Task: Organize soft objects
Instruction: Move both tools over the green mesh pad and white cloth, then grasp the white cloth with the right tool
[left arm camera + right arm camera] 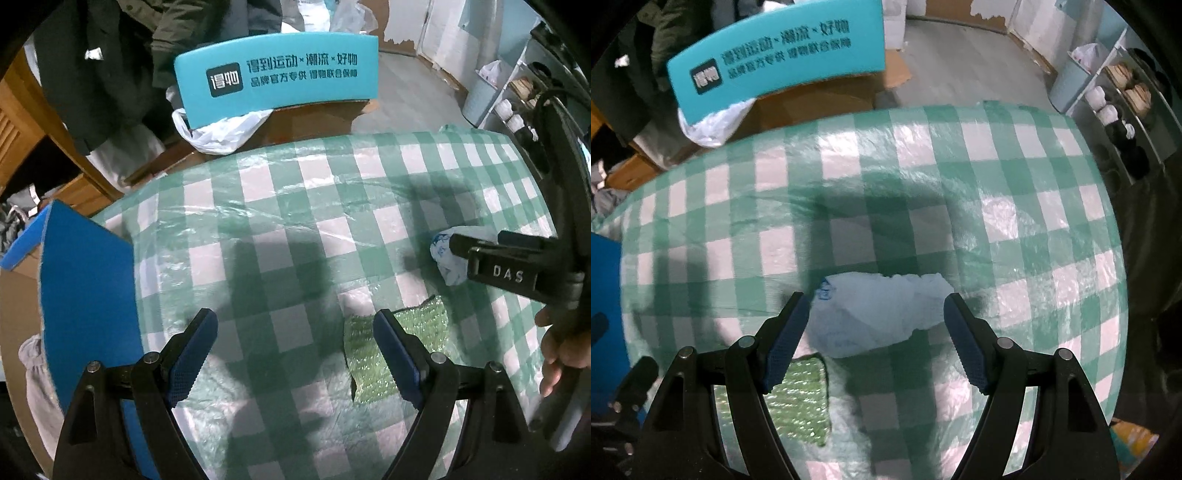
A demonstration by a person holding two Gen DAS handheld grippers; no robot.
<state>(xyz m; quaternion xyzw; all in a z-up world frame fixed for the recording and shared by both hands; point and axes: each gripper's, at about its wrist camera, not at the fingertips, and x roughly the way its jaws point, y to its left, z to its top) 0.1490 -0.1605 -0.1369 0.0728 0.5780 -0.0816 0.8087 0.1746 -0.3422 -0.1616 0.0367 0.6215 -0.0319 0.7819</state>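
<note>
Bubble wrap (399, 350) flat on checked worktop (280, 206), beside left hand-held gripper (295, 354), jaws apart, empty. Rightward, crumpled white bag (879, 310) between spread right hand-held gripper (875, 332): lower, straddle the bulk, close gently.

On the counter (1015, 192), under its one green-and-white checked cover, lie two soft things: one crumpled white plastic bag (882, 310) and one sheet of green bubble wrap (801, 402). Two tools are in view, the left tool (295, 354) and the right tool (875, 336), each with two blue-padded fingers. Beyond the counter stand one teal box (280, 74) and one more white plastic bag (218, 133). One blue board (88, 295) stands at the left edge.
</note>
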